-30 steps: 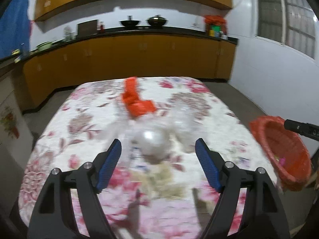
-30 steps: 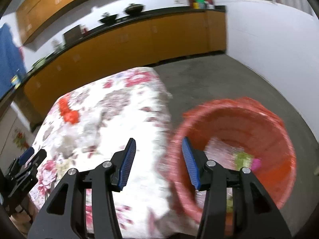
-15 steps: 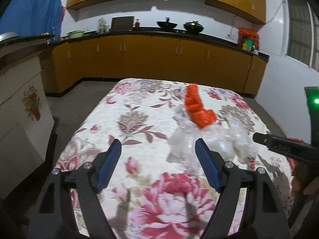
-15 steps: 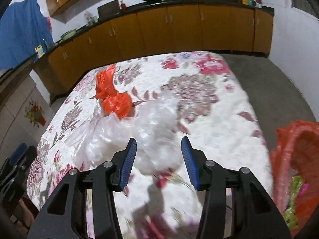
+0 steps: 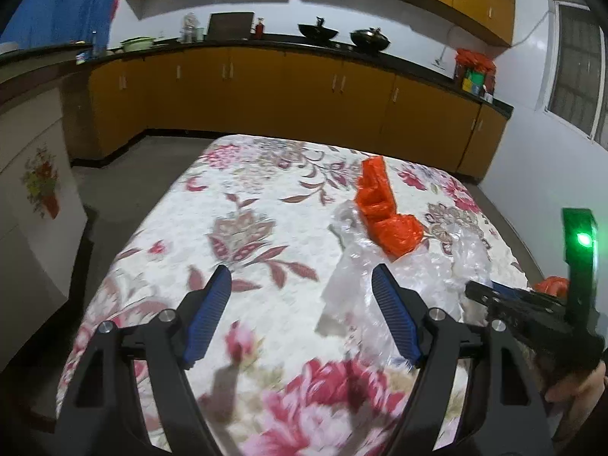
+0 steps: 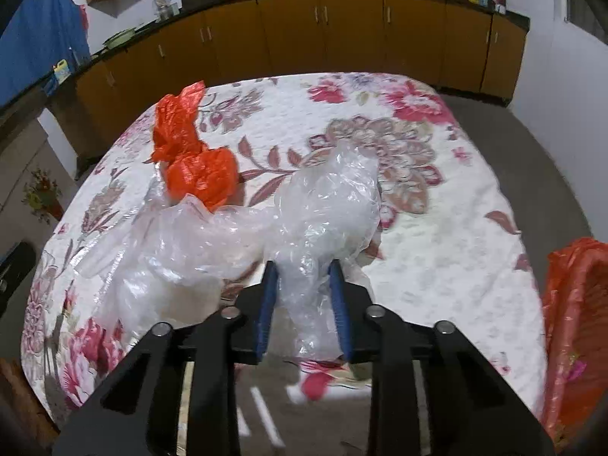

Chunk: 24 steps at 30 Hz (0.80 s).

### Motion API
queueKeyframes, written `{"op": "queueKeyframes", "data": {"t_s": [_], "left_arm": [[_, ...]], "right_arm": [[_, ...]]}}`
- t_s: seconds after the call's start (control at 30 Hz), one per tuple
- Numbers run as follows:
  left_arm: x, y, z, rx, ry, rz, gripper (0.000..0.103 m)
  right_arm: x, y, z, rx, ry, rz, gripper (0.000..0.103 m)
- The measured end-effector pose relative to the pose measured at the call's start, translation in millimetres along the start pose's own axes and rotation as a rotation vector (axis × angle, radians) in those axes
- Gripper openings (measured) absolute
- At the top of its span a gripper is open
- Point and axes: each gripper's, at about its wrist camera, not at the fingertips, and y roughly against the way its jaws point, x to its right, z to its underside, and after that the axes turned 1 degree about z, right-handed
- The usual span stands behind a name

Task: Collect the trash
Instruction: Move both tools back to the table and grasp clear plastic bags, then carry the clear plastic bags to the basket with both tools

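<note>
The right gripper point(image 6: 303, 277) has just been closing its jaws, and the blue pads point(image 6: 269, 304) now press on the near end of the clear plastic bag point(image 6: 323, 205), a crumpled wad pinched narrow between them. From that pinch the bag bulges up and away toward the far side of the floral tablecloth point(image 6: 437, 266), while a second run of clear film point(image 6: 171, 250) trails off to the left, so the long axis of the heap lies left to right across the table, with the grip at its right end. At the far left end of that film sits the orange plastic bag point(image 6: 193, 159), touching the film and possibly overlapping it. The orange bin point(image 6: 570, 323) stands off the table's right edge, on the side away from the trailing film, so a lift toward it would likely draw the film along, perhaps the orange bag too. The left gripper point(image 5: 302, 304) hangs with its jaws wide and nothing between them, above bare cloth to the left of the film; it is the nearer hand to the loose left end.
</note>
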Motion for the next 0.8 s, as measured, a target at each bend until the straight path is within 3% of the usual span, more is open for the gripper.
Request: {"op": "queueKeyframes", "data": {"t_s": [0.2,0.4,0.43,0.47,0.5,0.53,0.57,0.8], "left_arm": [[23,-43,-11,-0.068,-0.046,0.012,0.073],[23,-78,2,-0.197,-0.054,-0.001,0.056],[21,-81,5,-0.213,-0.043,0.000,0.049],[19,-85,8,-0.234,-0.034,0.008,0.034],[18,-86,8,-0.234,-0.031,0.005,0.031],[17,-84,7,-0.226,-0.025,0.021,0.009],[16,-84,7,-0.230,-0.026,0.034,0.003],[1,-53,8,-0.169,-0.012,-0.008,0.003]], "right_arm": [[37,18,13,0.011,-0.055,0.043,0.023],[57,27,20,0.010,-0.093,0.040,0.023],[59,28,20,0.010,-0.097,0.037,0.023],[59,29,21,0.011,-0.098,0.036,0.023],[59,30,21,0.014,-0.099,0.033,0.023],[58,32,22,0.016,-0.099,0.032,0.023],[58,35,22,0.020,-0.099,0.029,0.023],[61,67,24,0.080,-0.095,0.027,0.023]]}}
